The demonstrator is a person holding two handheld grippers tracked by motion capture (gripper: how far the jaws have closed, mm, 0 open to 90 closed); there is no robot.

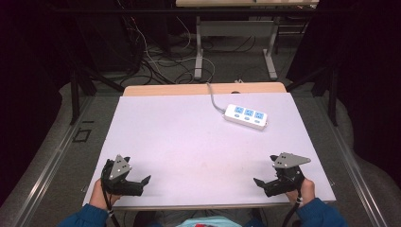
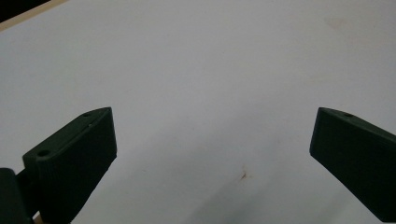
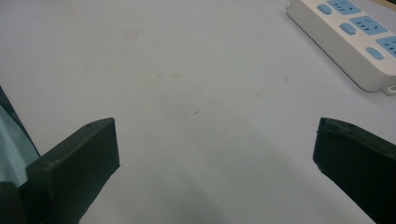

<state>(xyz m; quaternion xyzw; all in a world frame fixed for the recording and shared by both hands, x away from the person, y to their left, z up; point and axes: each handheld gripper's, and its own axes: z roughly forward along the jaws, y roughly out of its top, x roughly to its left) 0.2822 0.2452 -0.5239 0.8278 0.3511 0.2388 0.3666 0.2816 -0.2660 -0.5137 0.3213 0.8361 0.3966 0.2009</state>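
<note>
A: We hold the left hand-held gripper (image 1: 142,181) and right hand-held gripper (image 1: 261,182) released and empty at the counter's (image 1: 189,151) near corners. The power strip (image 1: 246,116) lies toward the far right corner, well apart from both.

B: We judge it rigid, light, smooth plastic (likely slippery); we'd pinch across its long sides. Its cord (image 1: 213,98) drops over the far edge, its end hidden.

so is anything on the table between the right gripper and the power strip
Nothing visible. The right gripper is open at the near right edge, and the power strip lies farther back on the table, with only bare white surface between them. Its cord runs off the far edge, away from the gripper.
</note>
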